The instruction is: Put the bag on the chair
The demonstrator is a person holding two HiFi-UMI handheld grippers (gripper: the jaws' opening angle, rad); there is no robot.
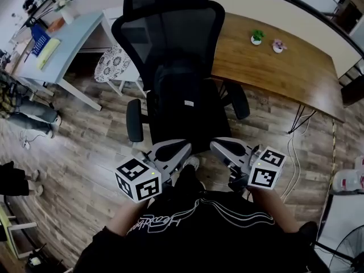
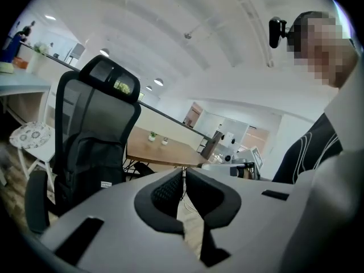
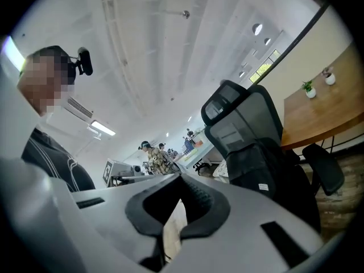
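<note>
Black and soft-sided, the backpack [image 1: 183, 92] stands upright on the seat of the black mesh office chair [image 1: 170, 24]. It leans against the backrest and has a small white label on its front. Both tools hang short of the chair, close to the person's body. The left gripper [image 1: 181, 148] and right gripper [image 1: 220, 147] are each clenched shut on nothing.

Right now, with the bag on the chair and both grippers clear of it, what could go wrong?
1. The bag stands upright against the back of the chair, unheld; it might slump forward off the seat.
2. The left gripper and right gripper are shut and empty, so catching it would be slow.
</note>
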